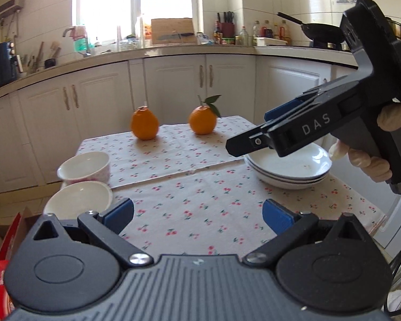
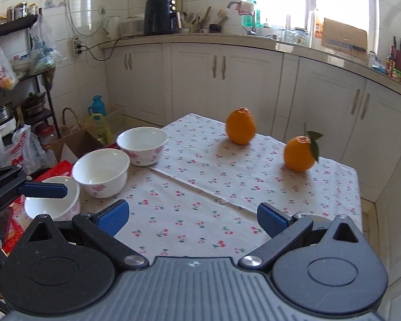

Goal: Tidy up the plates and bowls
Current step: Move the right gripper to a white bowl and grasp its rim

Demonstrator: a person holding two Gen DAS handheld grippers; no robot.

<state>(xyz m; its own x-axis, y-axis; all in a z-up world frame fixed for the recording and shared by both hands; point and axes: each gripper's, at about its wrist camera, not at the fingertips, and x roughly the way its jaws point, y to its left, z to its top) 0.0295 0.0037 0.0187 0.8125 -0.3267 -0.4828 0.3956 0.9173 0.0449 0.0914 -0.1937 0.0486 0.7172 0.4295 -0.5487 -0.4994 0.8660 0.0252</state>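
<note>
A stack of white plates (image 1: 294, 169) sits at the table's right side; its rim barely shows in the right wrist view (image 2: 316, 217). Three white bowls with pink flowers stand in a row along the left edge: far bowl (image 2: 141, 145), middle bowl (image 2: 101, 172), near bowl (image 2: 54, 203). Two of them show in the left wrist view, the farther (image 1: 85, 167) and the nearer (image 1: 78, 196). My left gripper (image 1: 197, 214) is open and empty above the tablecloth, beside the bowls. My right gripper (image 2: 192, 216) is open and empty; from the left wrist view it (image 1: 264, 131) hovers just above the plates.
Two oranges (image 1: 144, 124) (image 1: 202, 120) stand at the table's far side on the cherry-print cloth (image 1: 189, 187). White cabinets and a cluttered counter run behind. Boxes, bags and a shelf rack (image 2: 21, 101) crowd the floor left of the table.
</note>
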